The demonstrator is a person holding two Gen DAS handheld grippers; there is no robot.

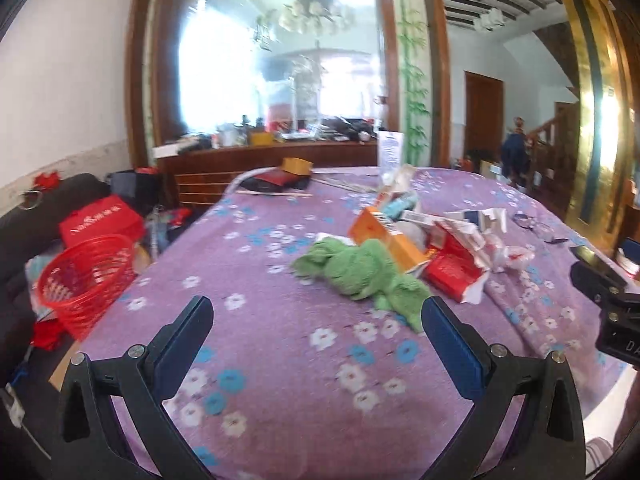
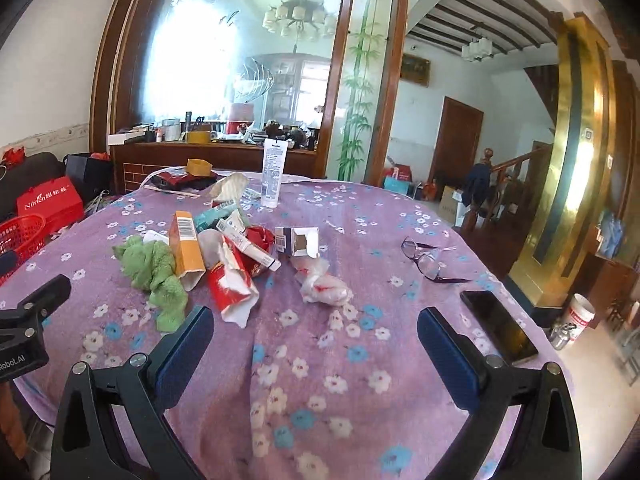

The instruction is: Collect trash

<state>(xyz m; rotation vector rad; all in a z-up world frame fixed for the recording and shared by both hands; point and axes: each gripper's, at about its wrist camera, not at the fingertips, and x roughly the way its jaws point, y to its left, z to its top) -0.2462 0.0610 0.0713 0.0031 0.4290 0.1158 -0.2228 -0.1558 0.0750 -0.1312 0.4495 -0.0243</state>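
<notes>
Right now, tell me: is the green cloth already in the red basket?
No, the green cloth lies on the purple tablecloth, while the red basket sits off the table's left edge.

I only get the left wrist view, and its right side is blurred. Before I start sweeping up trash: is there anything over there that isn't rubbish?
Observer: Yes. A black phone lies flat near the right edge of the purple tablecloth, just beyond the right gripper.
Operator: Anything else to spare?
Observer: A pair of glasses lies farther back than the phone, apart from the trash pile.
Operator: Is the right gripper free?
Observer: Its jaws stand wide open with only cloth between them. A crumpled white wrapper lies just ahead.
</notes>
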